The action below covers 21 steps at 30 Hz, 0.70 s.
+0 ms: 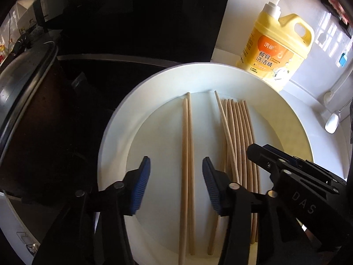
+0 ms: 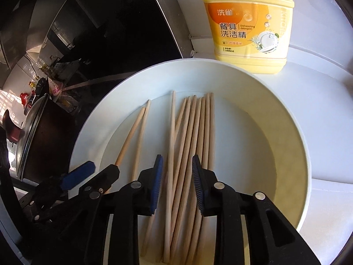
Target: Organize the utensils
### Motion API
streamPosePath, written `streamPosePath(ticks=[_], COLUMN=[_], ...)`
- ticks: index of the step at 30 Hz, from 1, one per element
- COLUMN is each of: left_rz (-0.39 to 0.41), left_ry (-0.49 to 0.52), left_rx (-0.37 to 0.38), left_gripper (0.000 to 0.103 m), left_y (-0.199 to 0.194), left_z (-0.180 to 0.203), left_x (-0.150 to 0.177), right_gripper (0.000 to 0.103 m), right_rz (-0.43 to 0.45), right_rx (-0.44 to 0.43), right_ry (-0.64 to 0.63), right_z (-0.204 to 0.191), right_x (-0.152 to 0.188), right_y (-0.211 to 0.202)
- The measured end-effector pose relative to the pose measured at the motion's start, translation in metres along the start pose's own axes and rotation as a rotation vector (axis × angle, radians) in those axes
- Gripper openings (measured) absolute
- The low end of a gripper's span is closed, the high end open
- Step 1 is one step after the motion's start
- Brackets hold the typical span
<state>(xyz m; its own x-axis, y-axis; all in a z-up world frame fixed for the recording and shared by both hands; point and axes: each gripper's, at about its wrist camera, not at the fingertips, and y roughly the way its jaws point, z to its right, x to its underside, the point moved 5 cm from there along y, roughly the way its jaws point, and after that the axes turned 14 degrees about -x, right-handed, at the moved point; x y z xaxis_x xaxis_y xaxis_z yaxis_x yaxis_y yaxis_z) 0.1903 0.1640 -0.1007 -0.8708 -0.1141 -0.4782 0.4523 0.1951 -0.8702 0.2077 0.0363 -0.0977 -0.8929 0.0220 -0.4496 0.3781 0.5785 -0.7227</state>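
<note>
My left hand-held gripper (image 1: 176, 185) straddles two chopsticks (image 1: 187, 154) untouched; my right hand-held gripper (image 2: 177, 185), spread, straddles the chopstick bundle (image 2: 194, 143) on the white plate (image 2: 286, 154).

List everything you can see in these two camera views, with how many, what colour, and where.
Round white plastic basin: one, white, on the white counter.
Separated pair of wooden chopsticks: two, pale tan, side by side in the basin, left of the bundle.
Bundle of wooden chopsticks: roughly eight, pale tan, in the basin's middle.
Yellow pump bottle of dish detergent: one, behind the basin.
Dark lidded pot: one, left of the basin.
White spoon: one, right of the basin.
Left tongs: blue pads, open over the pair.
Right tongs: blue pads, open over the bundle.
</note>
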Motion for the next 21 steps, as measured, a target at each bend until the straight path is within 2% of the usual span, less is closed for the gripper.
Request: streamPosePath(ticks=[2,4,7,10,12,21], left_rz=[0.011,0.012,0.002,-0.007,-0.005,-0.005], left_ry=[0.0,-0.001,-0.011,-0.022,-0.027,-0.052], left_rx=[-0.028,-0.049,-0.064,-0.077,-0.087,-0.113], left_gripper=[0.059,0.071,0.077,0.084,0.088,0.091], left_y=[-0.005,-0.011,-0.016,-0.023,-0.028,-0.049], left_z=[-0.004,-0.007,-0.009,-0.011,-0.013,-0.018], left_x=[-0.001,-0.001,0.0,0.002,0.002,0.007], right_gripper=[0.034,0.037,0.04,0.05,0.051,0.058], right_rz=[0.011,0.022,0.023,0.019,0.014,0.005], right_rx=[0.005,0.016,0.02,0.027,0.03,0.053], right_ry=[-0.007,-0.014,-0.026,-0.033,-0.046,-0.09], right_z=[0.002,0.005,0.006,0.007,0.004,-0.009], right_x=[0.0,0.001,0.003,0.007,0.009,0.014], right_y=[-0.01,-0.019,-0.031,-0.04,-0.044,-0.061])
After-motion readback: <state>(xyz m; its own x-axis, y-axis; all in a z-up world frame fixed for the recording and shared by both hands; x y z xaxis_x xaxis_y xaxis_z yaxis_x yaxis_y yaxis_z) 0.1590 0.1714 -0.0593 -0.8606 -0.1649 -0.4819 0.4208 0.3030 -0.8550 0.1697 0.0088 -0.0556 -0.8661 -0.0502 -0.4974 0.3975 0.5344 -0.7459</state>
